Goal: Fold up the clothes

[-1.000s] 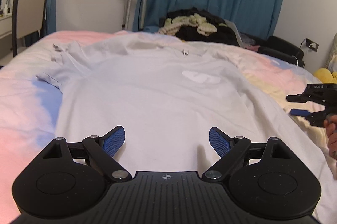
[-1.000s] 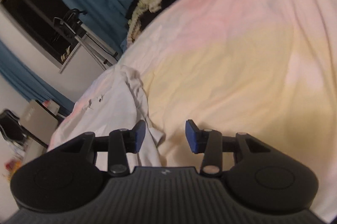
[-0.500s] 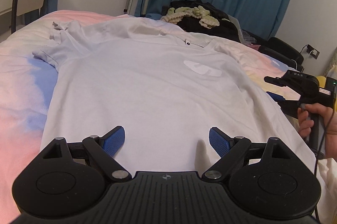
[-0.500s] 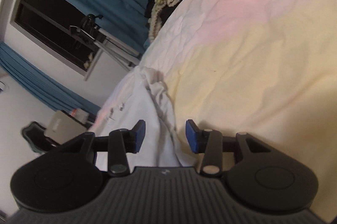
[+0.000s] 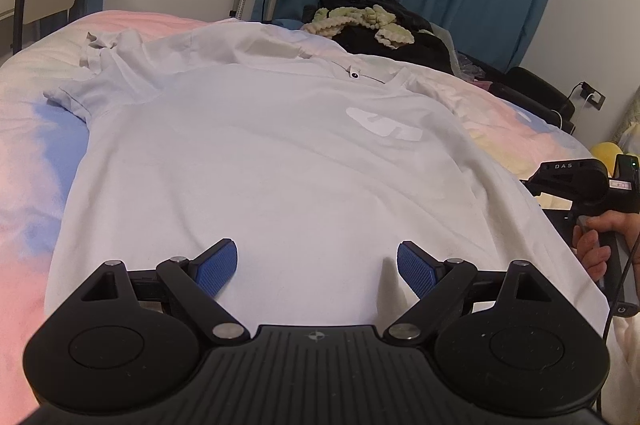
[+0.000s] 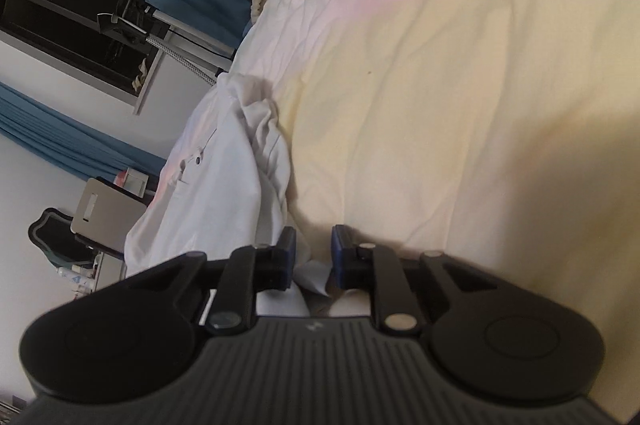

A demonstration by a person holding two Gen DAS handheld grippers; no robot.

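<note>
shirt [image 5: 256,161] lay flat on the bed [image 6: 440,65]. my left gripper [image 5: 316,261] gaped wide above its hem; my right gripper [image 6: 313,253], part-closed, straddled the side edge and needed one layer only.

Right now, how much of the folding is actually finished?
Nothing is folded yet. Done: the white T-shirt lies spread flat on the bed. In hand: the right gripper, jaws narrowed, is at its side edge; the left gripper hovers open over the hem. Every fold remains.
</note>
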